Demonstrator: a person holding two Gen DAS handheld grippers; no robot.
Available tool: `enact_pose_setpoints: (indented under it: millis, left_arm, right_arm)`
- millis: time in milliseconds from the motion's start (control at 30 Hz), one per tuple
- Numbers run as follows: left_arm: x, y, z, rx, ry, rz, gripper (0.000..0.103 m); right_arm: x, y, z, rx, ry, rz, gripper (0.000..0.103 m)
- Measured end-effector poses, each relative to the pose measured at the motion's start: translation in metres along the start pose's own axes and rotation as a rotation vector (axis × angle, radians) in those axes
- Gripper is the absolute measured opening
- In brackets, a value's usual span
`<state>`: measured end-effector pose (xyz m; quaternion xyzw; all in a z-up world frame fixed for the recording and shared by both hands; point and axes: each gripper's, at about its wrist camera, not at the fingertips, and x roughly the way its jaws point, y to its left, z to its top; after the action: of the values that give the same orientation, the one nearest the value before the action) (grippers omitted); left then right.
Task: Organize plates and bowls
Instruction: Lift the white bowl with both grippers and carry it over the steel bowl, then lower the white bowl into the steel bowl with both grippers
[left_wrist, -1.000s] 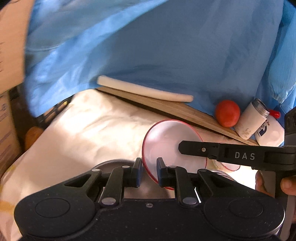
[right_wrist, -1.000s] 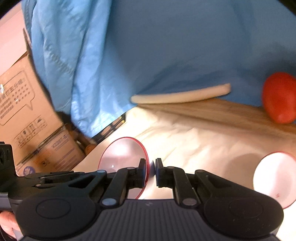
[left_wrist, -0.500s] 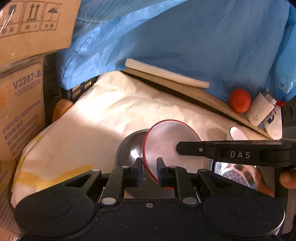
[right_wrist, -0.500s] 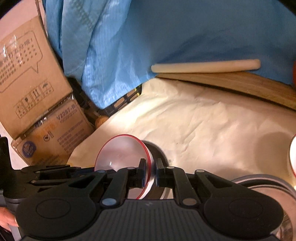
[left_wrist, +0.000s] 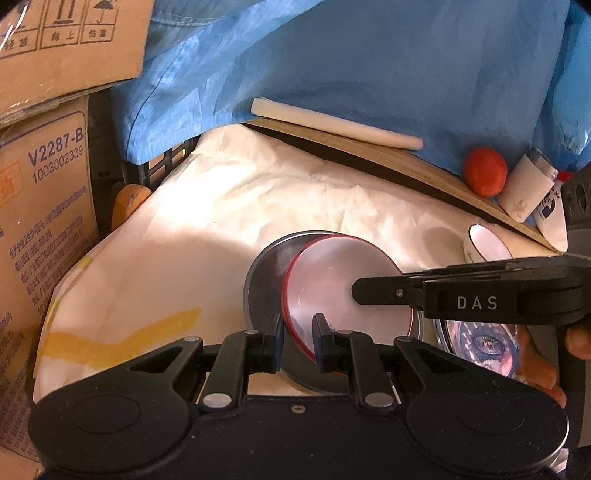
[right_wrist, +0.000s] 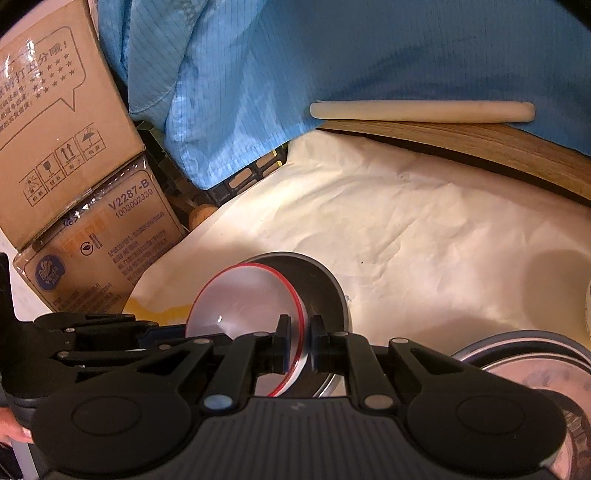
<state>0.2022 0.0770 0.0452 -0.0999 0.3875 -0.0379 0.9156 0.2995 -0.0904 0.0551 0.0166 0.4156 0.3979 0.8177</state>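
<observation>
1. Red-rimmed and pale inside, a small plate (left_wrist: 343, 295) is held between two grippers, tilted over a dark metal bowl (left_wrist: 266, 273) that sits on the crumpled white paper (left_wrist: 295, 192) covering the table.
2. The left gripper (left_wrist: 298, 334) is clamped on the plate's near rim, one finger on each side of the red edge.
3. The right gripper (right_wrist: 298, 338) grips the opposite rim the same way, jaws pinched tight on the thin edge; in the left view it reaches in from the right as a black arm marked "DAS".
4. The plate's lower edge hangs inside the bowl's mouth; whether it touches the bowl's wall I cannot tell.
5. Just right of the bowl is a shiny patterned dish (left_wrist: 484, 343), partly hidden by the right gripper and the hand (left_wrist: 535, 362) that holds it.
6. Farther right on the paper stands a small white cup (left_wrist: 487, 245) with a dark rim.
7. Along the far edge runs a wooden board (left_wrist: 406, 158), with a pale rolling pin (left_wrist: 332, 123) lying on it and a tomato (left_wrist: 484, 171) beside a white bottle (left_wrist: 528, 184).
8. A blue garment (right_wrist: 369, 55) fills the background above the board.
9. Cardboard boxes (right_wrist: 66, 147) are stacked at the left, beside a black crate (right_wrist: 255, 173).
</observation>
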Motion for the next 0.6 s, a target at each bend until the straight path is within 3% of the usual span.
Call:
enact_pose_setpoints:
  millis: [600]
  left_arm:
    - [0.008, -0.010, 0.011, 0.088, 0.077, 0.025, 0.018]
  right_arm:
    - [0.007, 0.016, 0.006, -0.119, 0.067, -0.106, 0.016]
